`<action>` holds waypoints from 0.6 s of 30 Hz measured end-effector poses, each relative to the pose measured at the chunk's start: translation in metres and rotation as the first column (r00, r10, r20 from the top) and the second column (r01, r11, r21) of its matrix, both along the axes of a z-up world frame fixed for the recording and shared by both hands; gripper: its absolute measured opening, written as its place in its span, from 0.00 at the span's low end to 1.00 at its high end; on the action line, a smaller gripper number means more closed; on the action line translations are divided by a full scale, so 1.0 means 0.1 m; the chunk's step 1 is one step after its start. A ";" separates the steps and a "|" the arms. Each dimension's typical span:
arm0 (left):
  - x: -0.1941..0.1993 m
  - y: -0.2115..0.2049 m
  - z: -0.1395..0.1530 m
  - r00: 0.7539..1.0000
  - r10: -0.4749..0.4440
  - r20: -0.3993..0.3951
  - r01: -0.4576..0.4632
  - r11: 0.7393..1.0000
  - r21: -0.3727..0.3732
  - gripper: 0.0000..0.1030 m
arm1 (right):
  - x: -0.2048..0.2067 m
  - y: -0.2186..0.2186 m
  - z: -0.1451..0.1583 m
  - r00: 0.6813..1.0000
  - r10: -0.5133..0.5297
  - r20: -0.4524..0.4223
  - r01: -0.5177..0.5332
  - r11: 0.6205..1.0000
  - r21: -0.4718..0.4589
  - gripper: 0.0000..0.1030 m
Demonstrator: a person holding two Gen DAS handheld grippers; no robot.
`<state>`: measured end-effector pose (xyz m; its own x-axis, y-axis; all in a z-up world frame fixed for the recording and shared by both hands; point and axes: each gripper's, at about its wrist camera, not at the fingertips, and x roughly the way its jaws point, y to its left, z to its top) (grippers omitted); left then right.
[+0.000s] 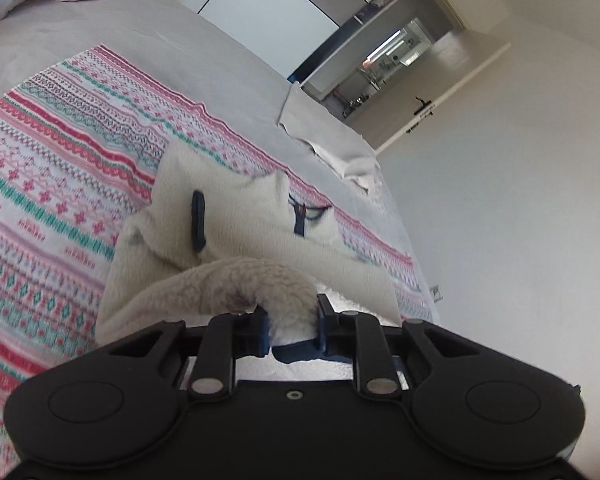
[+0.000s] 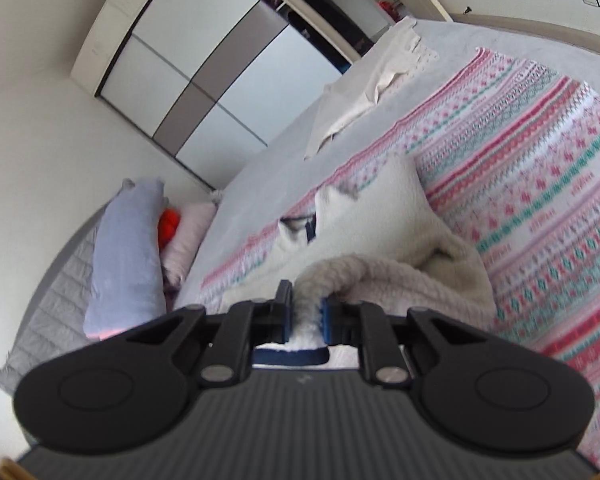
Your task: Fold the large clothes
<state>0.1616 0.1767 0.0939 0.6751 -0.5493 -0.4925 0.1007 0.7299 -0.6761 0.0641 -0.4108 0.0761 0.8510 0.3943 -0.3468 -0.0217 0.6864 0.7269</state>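
Note:
A cream fleece garment [image 1: 236, 216] with dark blue trim hangs lifted over a bed. My left gripper [image 1: 292, 320] is shut on a thick fold of its fleece edge, blue pads pressing both sides. In the right wrist view the same cream fleece garment [image 2: 384, 220] drapes away from my right gripper [image 2: 306, 312], which is shut on another bunched edge. The garment's far end trails down toward the patterned blanket [image 1: 60, 168].
The pink, teal and white patterned blanket [image 2: 540, 184] covers a grey bed [image 1: 140, 28]. A beige cloth [image 1: 332, 144] lies at the bed's far side. Pillows [image 2: 128, 256] lie at the head. A wardrobe [image 2: 204, 80] and an open door [image 1: 432, 100] stand beyond.

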 end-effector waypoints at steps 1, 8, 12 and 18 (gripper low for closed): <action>0.10 0.00 0.01 1.000 0.005 0.001 -0.005 1.000 -0.003 0.21 | 0.14 -0.02 0.00 1.000 -0.006 0.003 0.006 1.000 0.003 0.13; 0.98 -0.17 -0.04 0.999 0.048 0.021 -0.049 0.997 0.062 0.22 | 1.22 0.01 -0.12 0.998 -0.067 0.011 0.067 0.998 0.006 0.13; 1.53 -0.24 -0.25 0.996 0.086 0.038 -0.090 0.990 0.112 0.25 | 1.80 -0.01 -0.33 0.995 -0.102 0.004 0.102 0.995 0.006 0.13; 2.28 -0.31 -0.83 0.996 0.087 -0.023 -0.083 0.986 0.144 0.29 | 2.50 -0.06 -0.84 0.988 -0.137 -0.068 0.136 0.991 -0.016 0.14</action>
